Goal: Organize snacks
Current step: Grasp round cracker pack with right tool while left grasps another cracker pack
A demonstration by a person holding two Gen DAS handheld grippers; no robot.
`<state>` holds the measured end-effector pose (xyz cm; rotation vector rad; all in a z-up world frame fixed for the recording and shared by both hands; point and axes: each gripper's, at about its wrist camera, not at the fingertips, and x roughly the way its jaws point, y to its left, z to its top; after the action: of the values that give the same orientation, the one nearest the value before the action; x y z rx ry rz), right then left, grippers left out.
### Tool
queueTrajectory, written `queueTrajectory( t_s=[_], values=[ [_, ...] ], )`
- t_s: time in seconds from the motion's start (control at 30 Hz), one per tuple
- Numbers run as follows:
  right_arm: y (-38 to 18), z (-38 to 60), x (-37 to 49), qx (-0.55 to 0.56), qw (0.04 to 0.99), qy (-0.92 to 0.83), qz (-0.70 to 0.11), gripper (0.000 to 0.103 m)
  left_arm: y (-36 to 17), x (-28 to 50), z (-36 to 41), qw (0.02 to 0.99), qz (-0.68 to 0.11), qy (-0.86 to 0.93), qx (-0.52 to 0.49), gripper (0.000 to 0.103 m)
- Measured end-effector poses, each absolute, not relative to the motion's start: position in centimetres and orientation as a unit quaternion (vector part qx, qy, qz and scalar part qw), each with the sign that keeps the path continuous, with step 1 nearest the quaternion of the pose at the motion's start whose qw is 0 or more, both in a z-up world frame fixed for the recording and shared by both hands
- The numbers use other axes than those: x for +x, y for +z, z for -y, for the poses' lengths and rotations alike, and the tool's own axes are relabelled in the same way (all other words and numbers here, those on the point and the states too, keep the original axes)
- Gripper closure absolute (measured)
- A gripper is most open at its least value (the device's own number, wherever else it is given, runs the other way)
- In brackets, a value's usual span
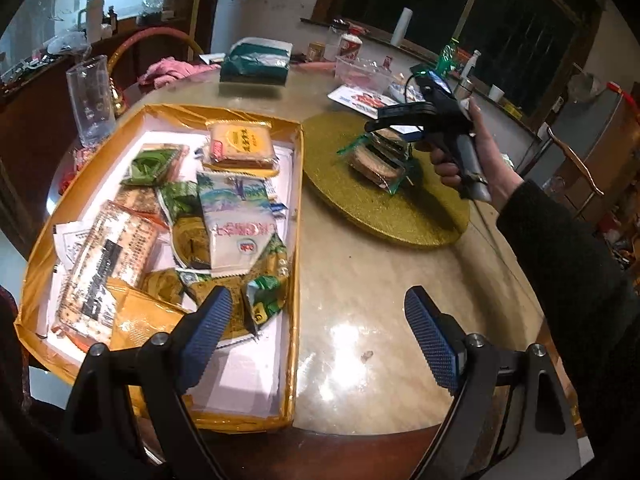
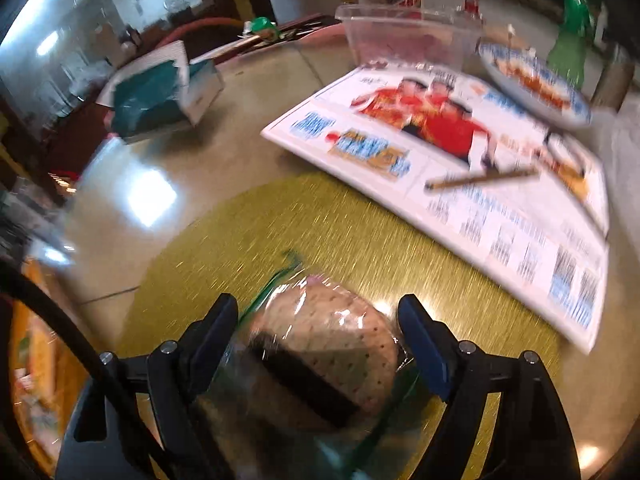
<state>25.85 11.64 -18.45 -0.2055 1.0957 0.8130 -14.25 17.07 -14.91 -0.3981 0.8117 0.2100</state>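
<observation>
In the right wrist view, the right gripper (image 2: 318, 338) has its jaws spread wide on either side of a clear-wrapped cracker packet (image 2: 328, 354) at the bottom centre of the frame; the pads do not press on it. The packet rests on a round gold board (image 2: 320, 216) on the marble surface (image 1: 380, 320). In the left wrist view, the left gripper (image 1: 316, 332) hangs with jaws apart and nothing between them at the lower centre, beside a gold tray (image 1: 298, 208) of assorted snack packets (image 1: 236, 224) on the left.
</observation>
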Motion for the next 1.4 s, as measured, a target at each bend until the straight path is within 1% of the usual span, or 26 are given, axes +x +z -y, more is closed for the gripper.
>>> queueTrajectory(
  t_s=[0.23, 0.37, 0.43, 0.5, 0.6, 0.73, 0.87, 1.1, 1.3, 1.4],
  values=[
    [-18.6, -7.0, 22.6, -0.092, 0.776, 0.378, -0.497, 0.019, -14.7, -14.4, -16.4, 0.899, -0.383, 0.096, -0.189, 0.015],
    [-18.7, -7.8, 22.7, -0.097, 0.788, 0.351, -0.496, 0.019, -14.5, -14.5, -15.7, 0.898, -0.386, 0.099, -0.186, 0.015],
    [-19.1, -9.0, 22.2, -0.136, 0.798, 0.329, -0.487, 0.019, -14.2, -14.9, -15.4, 0.900, -0.381, 0.100, -0.185, 0.015],
    [-19.2, -8.5, 21.6, -0.142, 0.807, 0.304, -0.486, 0.020, -13.9, -14.9, -15.1, 0.901, -0.381, 0.100, -0.181, 0.015],
    [-19.5, -6.2, 20.5, -0.128, 0.818, 0.274, -0.489, 0.021, -13.9, -14.1, -14.5, 0.896, -0.395, 0.098, -0.177, 0.015],
    [-19.9, -0.8, 16.8, -0.101, 0.833, 0.231, -0.493, 0.022, -14.1, -12.0, -14.1, 0.887, -0.409, 0.095, -0.193, 0.015],
    [-20.2, 4.0, 10.8, -0.089, 0.843, 0.212, -0.486, 0.022, -14.9, -7.6, -13.6, 0.871, -0.438, 0.092, -0.202, 0.015],
    [-20.3, 7.6, 2.9, -0.077, 0.858, 0.210, -0.462, 0.022, -16.9, 2.0, -14.5, 0.846, -0.461, 0.135, -0.232, 0.015],
    [-20.4, 9.7, 2.2, -0.022, 0.876, 0.212, -0.433, 0.022, -19.2, 9.5, -17.2, 0.808, -0.489, 0.188, -0.271, 0.015],
    [-20.6, 9.6, 1.8, -0.021, 0.881, 0.206, -0.426, 0.022, -20.3, 12.3, -17.8, 0.791, -0.496, 0.217, -0.284, 0.015]
  ],
)
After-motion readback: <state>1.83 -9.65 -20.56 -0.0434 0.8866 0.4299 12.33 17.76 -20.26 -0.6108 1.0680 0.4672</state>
